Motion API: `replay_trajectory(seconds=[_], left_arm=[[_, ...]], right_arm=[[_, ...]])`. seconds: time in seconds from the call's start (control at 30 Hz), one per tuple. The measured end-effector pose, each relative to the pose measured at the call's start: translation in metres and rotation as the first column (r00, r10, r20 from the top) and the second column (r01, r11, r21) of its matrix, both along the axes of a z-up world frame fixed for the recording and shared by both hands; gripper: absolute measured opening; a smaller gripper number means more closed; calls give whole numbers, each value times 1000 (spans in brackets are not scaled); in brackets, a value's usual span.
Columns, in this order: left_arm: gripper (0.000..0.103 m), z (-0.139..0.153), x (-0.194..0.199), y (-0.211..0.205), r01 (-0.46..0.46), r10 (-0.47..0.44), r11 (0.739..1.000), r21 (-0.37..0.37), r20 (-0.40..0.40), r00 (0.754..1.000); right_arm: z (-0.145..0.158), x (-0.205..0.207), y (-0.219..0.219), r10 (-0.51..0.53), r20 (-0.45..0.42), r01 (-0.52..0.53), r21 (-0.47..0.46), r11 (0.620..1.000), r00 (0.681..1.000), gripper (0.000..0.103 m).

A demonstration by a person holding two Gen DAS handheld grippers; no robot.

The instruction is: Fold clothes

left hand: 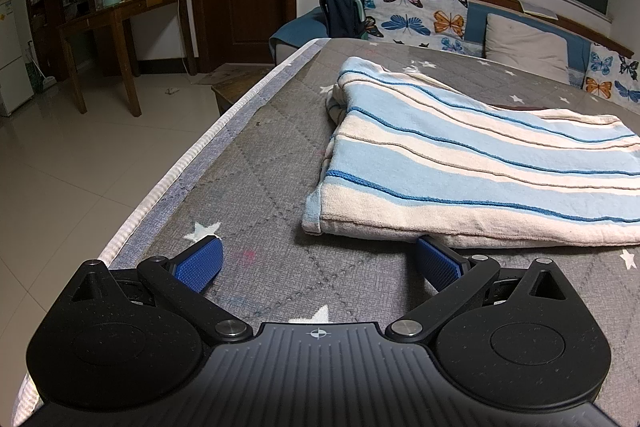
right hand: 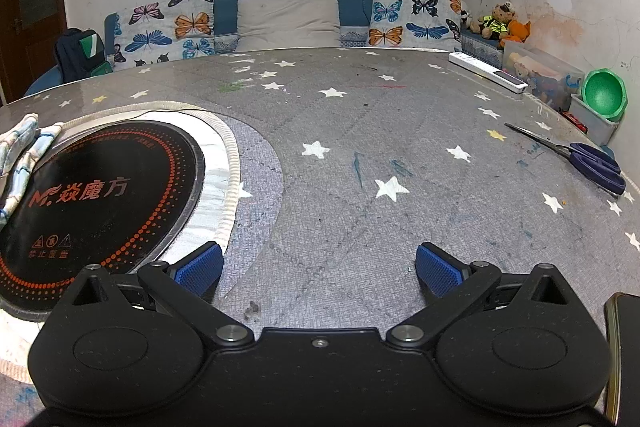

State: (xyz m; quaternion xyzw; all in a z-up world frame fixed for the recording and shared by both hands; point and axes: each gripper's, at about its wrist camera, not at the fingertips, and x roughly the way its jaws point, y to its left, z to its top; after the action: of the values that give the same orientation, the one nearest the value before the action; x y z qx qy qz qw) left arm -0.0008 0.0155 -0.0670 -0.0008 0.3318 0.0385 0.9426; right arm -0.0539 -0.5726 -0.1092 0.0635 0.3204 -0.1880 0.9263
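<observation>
With both jaws apart, the left gripper [left hand: 318, 263] should slide under the striped cloth [left hand: 460, 163] lying near the table's [left hand: 256, 163] left edge, while the right gripper [right hand: 318, 267] waits over bare table.

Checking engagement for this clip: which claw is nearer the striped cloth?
Left. The left claw is open right at the striped cloth, its right finger under the near hem. The right claw is open over bare table; cloth lies far left.
</observation>
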Motion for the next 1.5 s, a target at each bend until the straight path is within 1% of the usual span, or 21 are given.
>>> replay_trajectory(seconds=[0.1, 0.57, 0.63, 1.5], left_arm=[[103, 0, 0, 0, 0, 0, 1000, 0, 0, 1000], [103, 0, 0, 0, 0, 0, 1000, -1, 0, 1000], [103, 0, 0, 0, 0, 0, 1000, -1, 0, 1000], [103, 0, 0, 0, 0, 0, 1000, -1, -1, 1000]], right_arm=[[-1, 1, -5, 0, 0, 0, 0, 1000, 1000, 103], [0, -2, 0, 0, 0, 0, 2, 1000, 1000, 103], [-1, 1, -6, 0, 0, 0, 2, 1000, 1000, 103], [-2, 2, -7, 0, 1, 0, 5, 1000, 1000, 103]])
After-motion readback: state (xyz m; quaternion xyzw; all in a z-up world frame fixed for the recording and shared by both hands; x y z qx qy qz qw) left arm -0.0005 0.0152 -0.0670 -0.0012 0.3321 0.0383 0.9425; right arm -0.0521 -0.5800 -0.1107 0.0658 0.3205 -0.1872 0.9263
